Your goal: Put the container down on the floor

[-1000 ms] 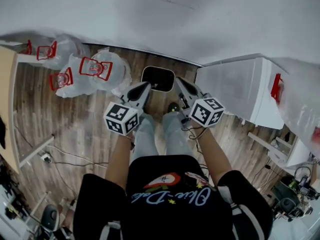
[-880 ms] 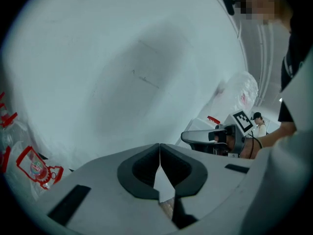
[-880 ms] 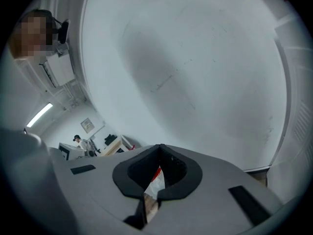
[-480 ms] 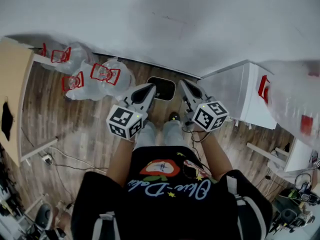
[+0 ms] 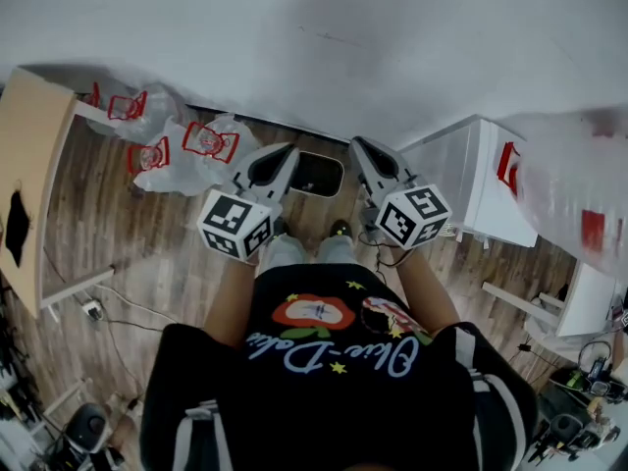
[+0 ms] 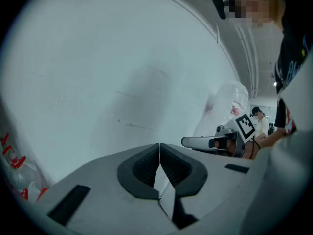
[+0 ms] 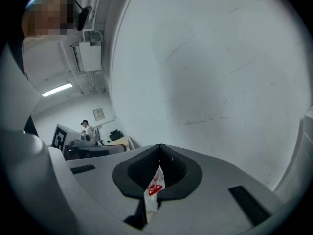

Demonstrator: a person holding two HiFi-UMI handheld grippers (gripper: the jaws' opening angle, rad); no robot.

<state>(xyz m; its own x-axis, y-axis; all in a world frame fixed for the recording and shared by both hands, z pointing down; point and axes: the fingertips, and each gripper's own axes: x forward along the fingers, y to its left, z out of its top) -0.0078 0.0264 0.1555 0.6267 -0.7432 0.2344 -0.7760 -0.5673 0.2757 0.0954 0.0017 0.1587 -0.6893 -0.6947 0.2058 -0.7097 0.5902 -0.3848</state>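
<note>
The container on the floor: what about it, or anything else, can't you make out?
Container: head view, interior too dark and small; left gripper covers its edge.
White slip pinched in right gripper: right gripper view, jaws hide most of it.
Plastic bag at right: head view, blurred, cut off.

Bright, even light; strong fisheye bending, dark corners, slight blur.
</note>
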